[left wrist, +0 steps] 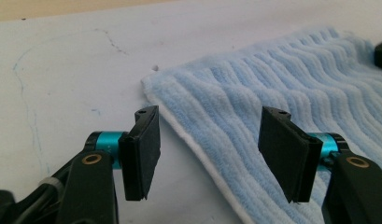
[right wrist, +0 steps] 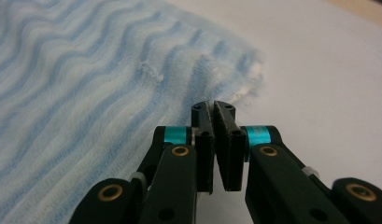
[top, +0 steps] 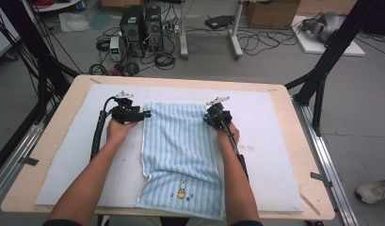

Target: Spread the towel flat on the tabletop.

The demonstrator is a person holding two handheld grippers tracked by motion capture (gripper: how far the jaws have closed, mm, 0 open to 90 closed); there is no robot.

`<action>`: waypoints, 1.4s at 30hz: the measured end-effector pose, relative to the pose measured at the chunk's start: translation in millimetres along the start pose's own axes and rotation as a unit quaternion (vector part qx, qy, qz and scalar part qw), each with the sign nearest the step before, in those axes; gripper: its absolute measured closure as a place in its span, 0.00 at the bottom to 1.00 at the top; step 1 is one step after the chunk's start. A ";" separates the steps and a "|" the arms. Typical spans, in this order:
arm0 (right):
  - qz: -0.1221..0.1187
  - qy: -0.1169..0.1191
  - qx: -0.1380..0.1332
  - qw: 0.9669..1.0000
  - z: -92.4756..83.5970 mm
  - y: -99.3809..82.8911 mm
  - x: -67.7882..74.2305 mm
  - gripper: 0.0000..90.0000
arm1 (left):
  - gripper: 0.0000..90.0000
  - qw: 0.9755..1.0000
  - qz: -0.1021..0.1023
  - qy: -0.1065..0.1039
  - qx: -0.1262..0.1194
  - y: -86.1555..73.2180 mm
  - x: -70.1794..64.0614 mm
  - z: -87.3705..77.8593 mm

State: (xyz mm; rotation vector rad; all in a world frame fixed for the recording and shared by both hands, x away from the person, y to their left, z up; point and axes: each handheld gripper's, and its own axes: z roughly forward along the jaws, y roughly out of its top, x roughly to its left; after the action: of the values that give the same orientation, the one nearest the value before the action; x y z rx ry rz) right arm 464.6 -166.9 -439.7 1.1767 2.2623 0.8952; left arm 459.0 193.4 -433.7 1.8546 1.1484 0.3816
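A light blue ribbed towel [top: 180,146] with a small rabbit picture near its front hem lies lengthwise on the white mat [top: 270,141]. My left gripper [top: 145,114] is at the towel's far left corner. In the left gripper view it stands open [left wrist: 212,135], one pad over the bare mat and the other over the towel [left wrist: 272,79], with the towel's white edge running between them. My right gripper [top: 206,117] is at the far right corner. In the right gripper view its jaws are shut [right wrist: 213,109], tips against the towel's [right wrist: 86,93] frayed edge, and I see no cloth between the pads.
The mat covers most of a wooden table [top: 49,155]. Black frame legs [top: 322,70] stand at both far corners. Beyond the table, on the floor, are computer towers [top: 140,28], tangled cables and a cardboard box [top: 270,14]. A shoe [top: 373,190] shows at the right.
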 end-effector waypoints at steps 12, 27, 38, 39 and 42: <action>0.079 -0.052 -0.066 0.993 -19.5 2.1 -19.8 0.72 | 0.43 1.000 0.015 -0.019 0.011 -3.5 -22.9 6.0; 0.085 -0.007 -0.072 0.994 -61.9 -35.5 -23.8 0.64 | 0.97 0.998 0.051 0.012 0.026 -9.6 -42.4 31.6; 0.091 0.007 -0.075 0.993 -57.9 -41.3 -12.4 0.64 | 0.98 0.998 -0.025 0.054 -0.003 -1.6 -0.3 29.2; 0.088 0.013 -0.074 0.993 -57.2 -40.5 -9.9 0.64 | 0.86 0.998 -0.033 0.043 -0.008 -1.9 1.1 28.4; 0.071 0.019 -0.071 0.995 -55.2 -38.7 -4.0 0.64 | 0.58 0.999 -0.046 0.015 -0.005 -2.7 3.6 22.0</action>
State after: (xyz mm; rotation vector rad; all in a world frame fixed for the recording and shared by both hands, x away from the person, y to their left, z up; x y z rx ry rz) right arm 410.6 -205.8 -428.5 1.2789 2.1245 1.1215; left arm 473.5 185.3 -448.7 1.7860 1.2448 0.3645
